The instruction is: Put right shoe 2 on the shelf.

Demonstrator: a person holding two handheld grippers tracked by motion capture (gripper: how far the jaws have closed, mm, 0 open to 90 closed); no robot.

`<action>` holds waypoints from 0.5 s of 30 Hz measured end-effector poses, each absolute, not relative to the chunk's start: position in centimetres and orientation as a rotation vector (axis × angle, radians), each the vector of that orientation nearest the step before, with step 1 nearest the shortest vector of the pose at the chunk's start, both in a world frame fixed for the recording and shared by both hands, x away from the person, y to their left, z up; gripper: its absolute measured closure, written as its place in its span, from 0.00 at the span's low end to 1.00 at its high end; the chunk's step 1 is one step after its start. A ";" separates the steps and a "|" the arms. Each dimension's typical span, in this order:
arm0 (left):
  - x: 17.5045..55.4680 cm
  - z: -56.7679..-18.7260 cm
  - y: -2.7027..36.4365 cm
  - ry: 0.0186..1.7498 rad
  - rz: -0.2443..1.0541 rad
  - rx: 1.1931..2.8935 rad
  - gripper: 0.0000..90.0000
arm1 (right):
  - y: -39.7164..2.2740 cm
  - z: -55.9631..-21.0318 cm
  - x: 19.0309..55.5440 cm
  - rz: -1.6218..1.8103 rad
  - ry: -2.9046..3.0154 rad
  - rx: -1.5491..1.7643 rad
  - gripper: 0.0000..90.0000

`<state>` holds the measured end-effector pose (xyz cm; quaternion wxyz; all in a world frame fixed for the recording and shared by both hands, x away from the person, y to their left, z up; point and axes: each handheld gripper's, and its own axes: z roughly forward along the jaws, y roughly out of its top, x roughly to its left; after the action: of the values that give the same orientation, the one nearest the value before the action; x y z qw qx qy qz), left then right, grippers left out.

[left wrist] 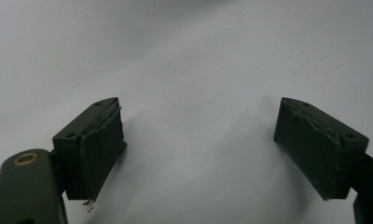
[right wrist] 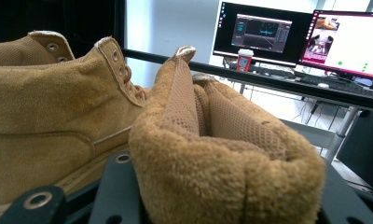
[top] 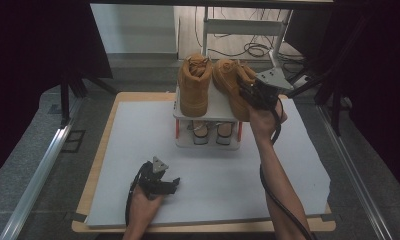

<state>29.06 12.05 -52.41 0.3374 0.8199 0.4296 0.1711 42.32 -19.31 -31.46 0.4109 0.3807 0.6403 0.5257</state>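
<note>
Two tan suede boots stand on top of a small white rack (top: 215, 111) at the far middle of the table. The left boot (top: 194, 87) stands upright and untouched. My right gripper (top: 252, 94) is shut on the padded heel collar of the right boot (top: 227, 77), which tilts a little. In the right gripper view that collar (right wrist: 222, 154) bulges between the black jaws, with the other boot (right wrist: 49, 107) beside it. My left gripper (top: 169, 184) lies near the table's front edge. Its pads (left wrist: 103, 149) stand wide open over the white mat (left wrist: 198, 56), with nothing between them.
A second pair of shoes (top: 212, 132) sits on the rack's lower shelf. A white mat (top: 138, 150) covers most of the wooden table. Beyond the table stand a metal frame and cables (top: 253, 47). Two lit monitors (right wrist: 264, 32) are on a desk behind the boots.
</note>
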 end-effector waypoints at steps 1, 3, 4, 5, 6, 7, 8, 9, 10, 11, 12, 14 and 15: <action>29.1 -52.4 12.1 1.120 0.446 2.137 0.17 | -19.3 -31.5 42.3 1.323 1.612 0.958 0.61; 29.1 -52.4 12.1 1.119 0.446 2.137 0.17 | -18.9 -31.5 42.6 1.324 1.615 0.951 0.61; 29.1 -52.4 12.1 1.119 0.446 2.138 0.17 | -18.8 -31.6 42.7 1.321 1.617 0.950 0.60; 29.1 -52.4 12.1 1.119 0.447 2.137 0.17 | -18.6 -31.6 42.8 1.315 1.617 0.944 0.60; 29.0 -52.4 12.0 1.118 0.447 2.138 0.17 | -18.5 -31.7 42.9 1.310 1.616 0.936 0.59; 29.0 -52.4 12.0 1.118 0.448 2.137 0.17 | -18.3 -31.7 42.9 1.303 1.619 0.929 0.58; 29.0 -52.4 12.0 1.118 0.448 2.138 0.17 | -18.1 -31.8 43.0 1.296 1.621 0.921 0.56; 29.0 -52.4 12.0 1.118 0.448 2.138 0.17 | -18.0 -31.8 43.0 1.292 1.620 0.916 0.53; 29.0 -52.4 12.0 1.118 0.448 2.138 0.17 | -18.0 -31.9 42.9 1.295 1.621 0.922 0.49; 29.0 -52.4 12.0 1.118 0.449 2.137 0.17 | -18.0 -31.9 42.9 1.294 1.621 0.928 0.45; 29.0 -52.4 12.0 1.118 0.448 2.137 0.17 | -18.1 -32.0 42.8 1.291 1.618 0.930 0.41; 29.0 -52.4 12.0 1.119 0.451 2.134 0.17 | -18.1 -32.1 42.8 1.292 1.613 0.925 0.34; 29.0 -52.4 12.0 1.119 0.452 2.133 0.17 | -18.1 -32.1 42.8 1.289 1.614 0.926 0.31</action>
<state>29.02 12.00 -52.43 0.3384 0.8190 0.4297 0.1734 42.79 -18.10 -32.12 0.4250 0.3702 0.6455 0.5154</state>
